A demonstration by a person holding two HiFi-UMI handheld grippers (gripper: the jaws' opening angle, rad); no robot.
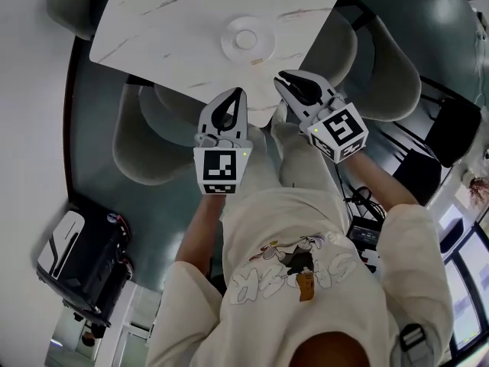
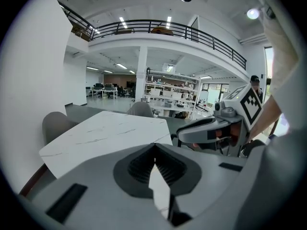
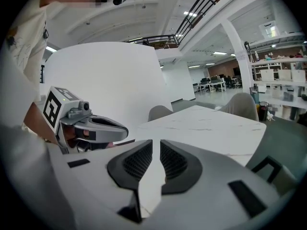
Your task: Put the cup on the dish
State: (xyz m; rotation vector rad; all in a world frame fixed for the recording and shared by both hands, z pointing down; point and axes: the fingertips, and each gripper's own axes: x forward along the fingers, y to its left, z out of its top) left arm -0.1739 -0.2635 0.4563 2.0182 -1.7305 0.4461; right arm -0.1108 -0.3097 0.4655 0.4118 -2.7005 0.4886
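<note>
Overhead only, a dish (image 1: 248, 38) shows (left gripper (image 1: 238, 95) clenched, right gripper (image 1: 283, 78) jaws ajar).

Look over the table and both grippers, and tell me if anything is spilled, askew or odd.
Nothing stands out. The white dish lies flat on the marble table. The round shape at its centre may be the cup. No spill shows. The left gripper and the right gripper hold nothing.

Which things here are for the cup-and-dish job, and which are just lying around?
For the job: white dish, marble table, left tongs, right tongs. I can't make out the cup.
Lying about: grey chairs, black case on the floor.
</note>
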